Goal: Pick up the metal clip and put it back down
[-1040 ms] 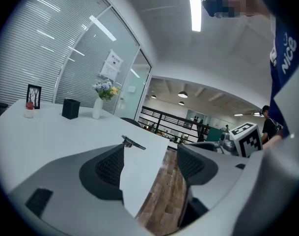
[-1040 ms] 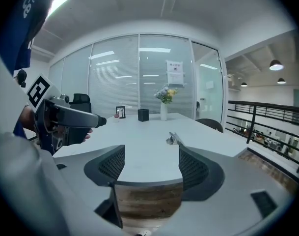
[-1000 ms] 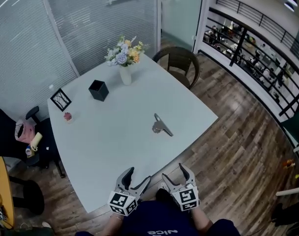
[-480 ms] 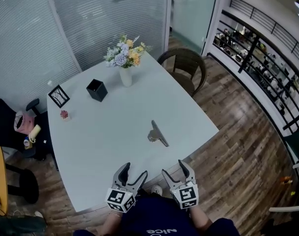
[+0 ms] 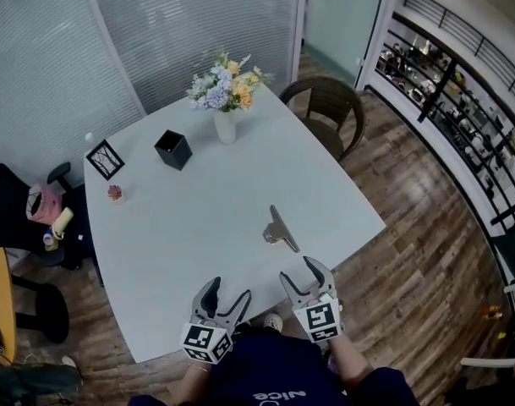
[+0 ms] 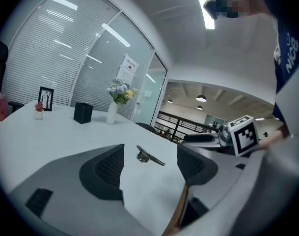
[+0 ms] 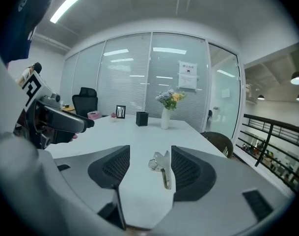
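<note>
A big white worktop (image 5: pixel 181 244) fills the middle of the room. Only the head view shows all of it, with a brown chair (image 5: pixel 329 108) at its far edge. On the far side stand a vase of flowers (image 5: pixel 226 108), a black box (image 5: pixel 172 149), a small picture frame (image 5: pixel 105 159) and a tiny pink pot plant (image 5: pixel 115 193).

At the near edge the person holds the left tool (image 5: pixel 228 289) and the right tool (image 5: pixel 298 269) side by side, both pointing over the worktop. The left tool's jaws stand wide with nothing in them. The right tool's jaws have just been closing a little, but they are apart and grip nothing.

The metal clip (image 5: pixel 279 228) lies flat on the worktop, just ahead of the right tool and not touching it. Each tool's own view shows the clip through the gap of its jaws. Only the head view shows that the clip lies out in front of both. Each gripper view also catches the other tool at its side.
</note>
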Demonstrator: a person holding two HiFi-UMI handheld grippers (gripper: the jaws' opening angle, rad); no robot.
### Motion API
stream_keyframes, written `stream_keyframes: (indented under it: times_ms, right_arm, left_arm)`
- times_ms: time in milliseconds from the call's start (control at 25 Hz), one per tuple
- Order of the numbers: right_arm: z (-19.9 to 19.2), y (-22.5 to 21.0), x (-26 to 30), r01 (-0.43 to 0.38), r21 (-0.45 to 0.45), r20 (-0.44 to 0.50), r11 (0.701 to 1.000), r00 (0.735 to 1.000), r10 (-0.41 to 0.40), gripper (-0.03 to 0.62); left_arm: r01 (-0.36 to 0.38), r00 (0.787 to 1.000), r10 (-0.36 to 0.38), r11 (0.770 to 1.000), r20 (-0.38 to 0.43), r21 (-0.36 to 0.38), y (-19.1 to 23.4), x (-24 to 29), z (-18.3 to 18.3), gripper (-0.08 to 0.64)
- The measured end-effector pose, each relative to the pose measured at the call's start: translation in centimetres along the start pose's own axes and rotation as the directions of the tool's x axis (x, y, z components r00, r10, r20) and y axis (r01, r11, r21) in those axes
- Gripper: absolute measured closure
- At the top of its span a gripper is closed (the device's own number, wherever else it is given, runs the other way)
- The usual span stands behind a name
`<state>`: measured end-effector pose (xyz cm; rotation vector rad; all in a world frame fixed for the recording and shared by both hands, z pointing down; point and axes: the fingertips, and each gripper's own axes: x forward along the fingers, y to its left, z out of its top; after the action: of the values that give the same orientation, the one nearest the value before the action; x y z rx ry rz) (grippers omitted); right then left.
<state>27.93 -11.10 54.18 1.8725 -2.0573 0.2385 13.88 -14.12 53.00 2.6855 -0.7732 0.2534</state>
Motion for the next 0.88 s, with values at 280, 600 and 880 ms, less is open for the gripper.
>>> stream_keyframes:
  times_ms: [280, 600, 880]
  right_arm:
    - [0.6, -1.3, 5.9, 0.028, -0.09, -0.073, 0.996, 0.997, -0.035, 0.325]
    - [-3.4, -0.9, 12.1, -0.04, -0.175, -0.236, 0.984, 0.972, -0.003, 0.339]
    - [-6.3, -1.8, 15.2, -0.004, -0.251, -0.325, 0.968, 0.942, -0.081, 0.36]
  left_arm:
    - [-0.027, 1.0, 0.027, 1.0, -0.002, 0.005, 1.9, -1.4, 0.6, 0.225]
    - [-0.102, 0.995, 0.102, 0.995, -0.021, 0.001, 4.4, -3.8, 0.3, 0.225]
    - [-0.19, 0.981, 0.19, 0.982, -0.028, 0.009, 5.8, -6.6, 0.2, 0.225]
